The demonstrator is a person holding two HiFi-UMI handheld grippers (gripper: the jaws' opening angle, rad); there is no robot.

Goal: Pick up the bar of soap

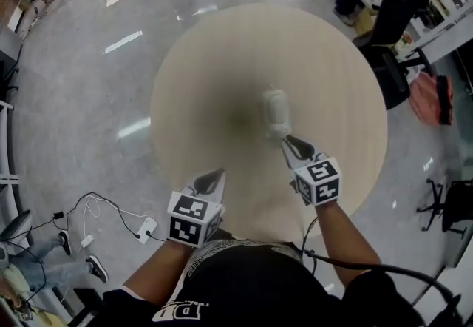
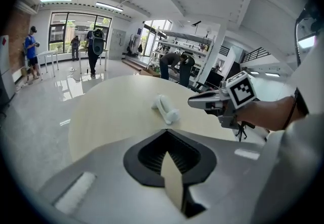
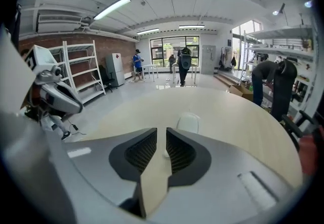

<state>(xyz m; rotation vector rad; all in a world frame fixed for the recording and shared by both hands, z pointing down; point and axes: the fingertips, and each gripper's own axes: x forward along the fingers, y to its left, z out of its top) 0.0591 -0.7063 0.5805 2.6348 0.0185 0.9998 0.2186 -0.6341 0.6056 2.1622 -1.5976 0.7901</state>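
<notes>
Head view: looking steeply down on a round, pale worktop (image 1: 199, 74) standing on a glossy grey floor (image 1: 81, 111). Spotted the bar of soap (image 1: 277, 112), white and oblong with rounded ends. Lies flat a little right of the worktop's middle, long side running away from the person. Noted the right gripper (image 1: 287, 142) just short of the soap's near end and pointing at it. Cannot tell contact from above. Noted the left gripper (image 1: 216, 174) by the worktop's near edge, well apart from the soap, down and to its left. Logged a marker cube (image 1: 319, 180) on each gripper and a bare forearm (image 1: 344, 233) behind the right one. Marked a white power strip (image 1: 145, 229) on the floor at lower left.

Right gripper view: found its fingers (image 3: 142, 149) slightly apart, with a narrow slit between the ribbed black pads. Nothing in the slit but bare worktop. Saw the soap straight ahead, just beyond the tips, not gripped. Caught the left gripper at the left edge, and a person (image 3: 183, 66) standing far back by the windows.

Left gripper view: found its fingers (image 2: 152, 152) together, tips meeting, clamped on nothing. Saw the soap lying ahead on the worktop, with the right gripper's tips near it from the right and seemingly clear of it.
</notes>
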